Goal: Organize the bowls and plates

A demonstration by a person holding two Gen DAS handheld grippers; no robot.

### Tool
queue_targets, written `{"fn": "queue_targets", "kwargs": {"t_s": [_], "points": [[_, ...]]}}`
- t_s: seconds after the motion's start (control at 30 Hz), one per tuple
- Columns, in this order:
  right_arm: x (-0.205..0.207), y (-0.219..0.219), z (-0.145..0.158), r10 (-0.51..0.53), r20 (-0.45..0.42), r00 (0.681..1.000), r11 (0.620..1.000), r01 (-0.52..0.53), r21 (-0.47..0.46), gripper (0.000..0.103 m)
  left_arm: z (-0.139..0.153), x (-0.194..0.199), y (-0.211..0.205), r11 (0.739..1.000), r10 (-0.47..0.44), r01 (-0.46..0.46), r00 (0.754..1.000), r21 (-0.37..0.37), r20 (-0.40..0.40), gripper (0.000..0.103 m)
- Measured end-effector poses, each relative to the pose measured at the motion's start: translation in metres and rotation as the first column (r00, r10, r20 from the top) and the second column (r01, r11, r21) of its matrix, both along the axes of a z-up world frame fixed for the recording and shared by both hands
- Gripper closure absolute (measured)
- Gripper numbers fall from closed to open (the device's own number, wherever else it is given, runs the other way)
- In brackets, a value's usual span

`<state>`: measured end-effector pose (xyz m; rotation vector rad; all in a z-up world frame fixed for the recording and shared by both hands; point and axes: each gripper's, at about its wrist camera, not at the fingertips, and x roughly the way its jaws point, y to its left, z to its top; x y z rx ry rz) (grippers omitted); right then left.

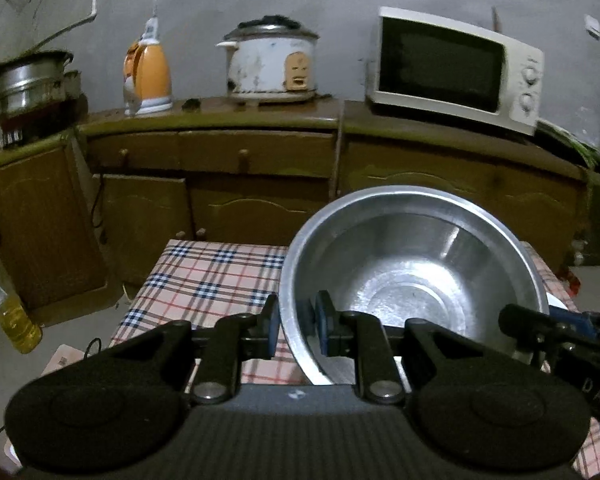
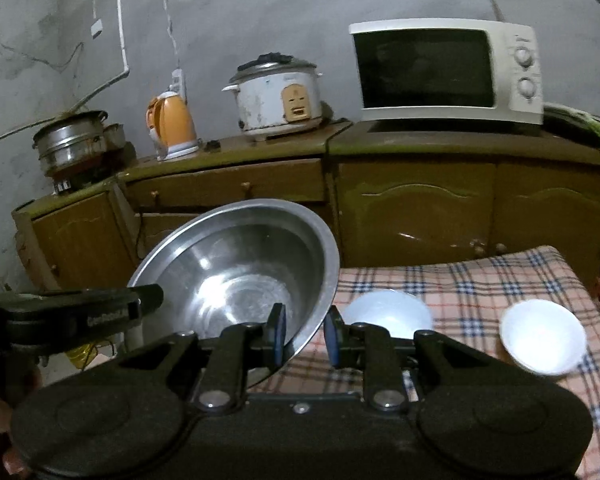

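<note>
Holding one large steel basin (image 1: pixel 416 264) between them, both grippers grip opposite sides of its rim: the left gripper (image 1: pixel 298 330) has its blue pads narrowed onto the near-left rim, one pad outside the wall and one inside, and the right gripper (image 2: pixel 305 338) is clamped likewise on the near-right rim in its own view. Each tool also shows at the edge of the other's camera. The basin is empty, tilted with its mouth toward the cameras, and appears to be off the checked tablecloth (image 1: pixel 204 280) rather than resting on it (its underside is hidden, so contact cannot be ruled out). Two white bowls remain on the cloth to the right: one white bowl (image 2: pixel 388 312) just beside the right gripper, and a second white bowl (image 2: pixel 544 336) nearer the table's right edge, well apart from the first. Behind stands a wooden cabinet (image 2: pixel 416 208) carrying a microwave (image 2: pixel 444 72), a rice cooker (image 2: pixel 278 96) and an orange kettle (image 2: pixel 172 124). Judgement: the step in hand is carrying the basin to its place, with the bowls not yet dealt with. The next move calls for both hands to travel together at matched height, since a thin rim held in two narrow grips could twist or slip; the destination is not evident from these views.
</note>
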<state>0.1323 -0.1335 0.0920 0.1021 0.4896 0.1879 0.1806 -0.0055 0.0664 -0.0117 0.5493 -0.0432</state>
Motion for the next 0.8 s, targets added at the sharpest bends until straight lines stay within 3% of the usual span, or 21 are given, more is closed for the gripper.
{"fn": "queue_targets", "kwargs": {"t_s": [0.4, 0.8], "points": [[-0.078, -0.048, -0.011, -0.075, 0.008, 0.997, 0.997, 0.075, 0.018, 0.077, -0.015, -0.055, -0.038, 0.997, -0.073, 0.072, 0.997, -0.025, -0.014, 0.083], [-0.117, -0.086, -0.044, -0.157, -0.030, 0.987, 0.988, 0.157, 0.001, 0.077, -0.053, -0.081, -0.072, 0.989, -0.146, 0.143, 0.987, -0.044, -0.065, 0.083]]}}
